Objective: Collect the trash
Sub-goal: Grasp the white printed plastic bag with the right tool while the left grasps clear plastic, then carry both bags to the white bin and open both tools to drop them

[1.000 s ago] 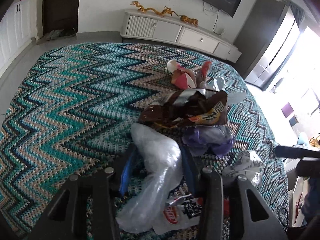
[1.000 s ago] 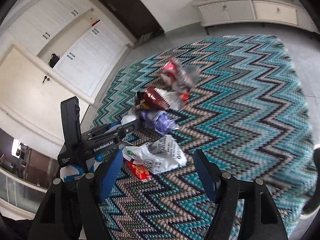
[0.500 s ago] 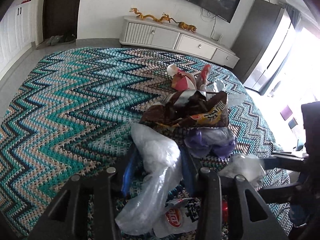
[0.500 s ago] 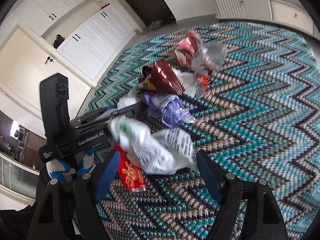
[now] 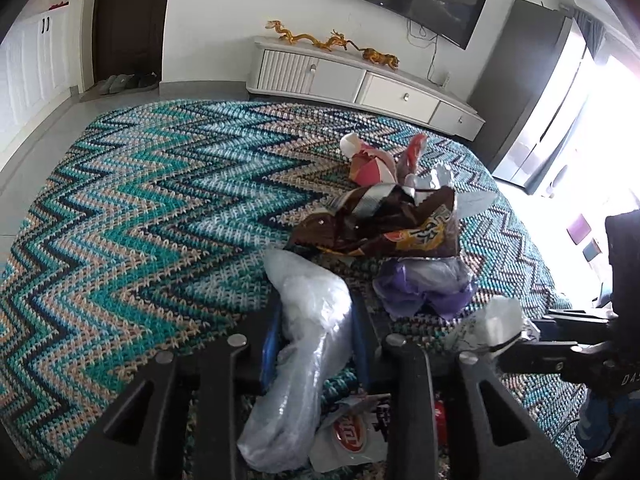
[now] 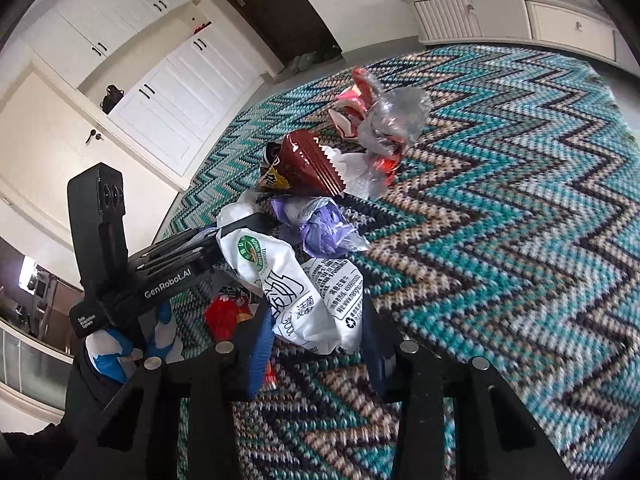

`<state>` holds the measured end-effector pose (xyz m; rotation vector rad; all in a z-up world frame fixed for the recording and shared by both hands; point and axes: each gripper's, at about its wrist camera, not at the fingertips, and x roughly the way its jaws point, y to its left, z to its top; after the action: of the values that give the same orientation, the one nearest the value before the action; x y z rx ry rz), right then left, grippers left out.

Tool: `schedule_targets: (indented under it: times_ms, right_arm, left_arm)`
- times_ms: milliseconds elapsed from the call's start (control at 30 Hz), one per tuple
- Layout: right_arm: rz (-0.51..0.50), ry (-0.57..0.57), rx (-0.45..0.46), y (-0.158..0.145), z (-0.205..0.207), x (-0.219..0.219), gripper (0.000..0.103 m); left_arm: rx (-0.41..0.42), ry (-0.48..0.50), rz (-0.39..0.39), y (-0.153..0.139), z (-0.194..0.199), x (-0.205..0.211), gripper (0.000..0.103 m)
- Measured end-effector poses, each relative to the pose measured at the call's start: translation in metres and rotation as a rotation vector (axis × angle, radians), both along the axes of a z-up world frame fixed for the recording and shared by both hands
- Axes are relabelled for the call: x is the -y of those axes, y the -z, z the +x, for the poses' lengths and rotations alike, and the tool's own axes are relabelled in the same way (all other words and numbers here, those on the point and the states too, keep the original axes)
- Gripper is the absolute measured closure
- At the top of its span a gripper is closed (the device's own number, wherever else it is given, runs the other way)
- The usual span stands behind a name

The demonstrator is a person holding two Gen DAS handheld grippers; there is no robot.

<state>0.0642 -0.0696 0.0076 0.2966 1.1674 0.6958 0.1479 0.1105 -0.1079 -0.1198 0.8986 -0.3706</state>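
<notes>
Trash lies in a row on a zigzag rug. My left gripper is shut on a clear crumpled plastic bag that hangs down between its fingers. My right gripper is shut on a white printed plastic bag, lifted above the rug; this bag also shows in the left wrist view. Beyond lie a purple bag, a brown snack bag and a pink wrapper with clear plastic. A red wrapper lies under the grippers.
A white wrapper with a red logo lies below my left gripper. A low white cabinet with gold dragon figures stands against the far wall under a TV. White cupboards and a dark door stand to the side.
My right gripper has closed on the white printed bag and lifted it off the rug. My left gripper keeps its hold on the clear bag and has risen slightly.
</notes>
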Motion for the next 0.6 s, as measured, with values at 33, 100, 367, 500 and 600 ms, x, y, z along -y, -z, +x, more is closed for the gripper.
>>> schedule_targets:
  times_ms: [33, 100, 367, 500, 600]
  right_arm:
    - [0.003, 0.006, 0.004, -0.004, -0.004, 0.005, 0.067]
    - [0.020, 0.023, 0.019, -0.013, -0.010, 0.014, 0.068]
    - [0.051, 0.093, 0.103, -0.055, -0.050, 0.059, 0.068]
    - [0.050, 0.141, 0.154, -0.079, -0.070, 0.072, 0.068]
    - [0.039, 0.182, 0.199, -0.096, -0.088, 0.092, 0.068]
  left_arm:
    - [0.004, -0.003, -0.003, -0.003, -0.002, 0.000, 0.074]
    - [0.021, -0.006, -0.007, -0.011, -0.007, 0.000, 0.075]
    - [0.141, -0.003, 0.020, -0.066, -0.045, 0.013, 0.075]
    - [0.214, 0.010, 0.019, -0.096, -0.069, 0.025, 0.075]
    - [0.255, 0.032, -0.002, -0.117, -0.086, 0.035, 0.075]
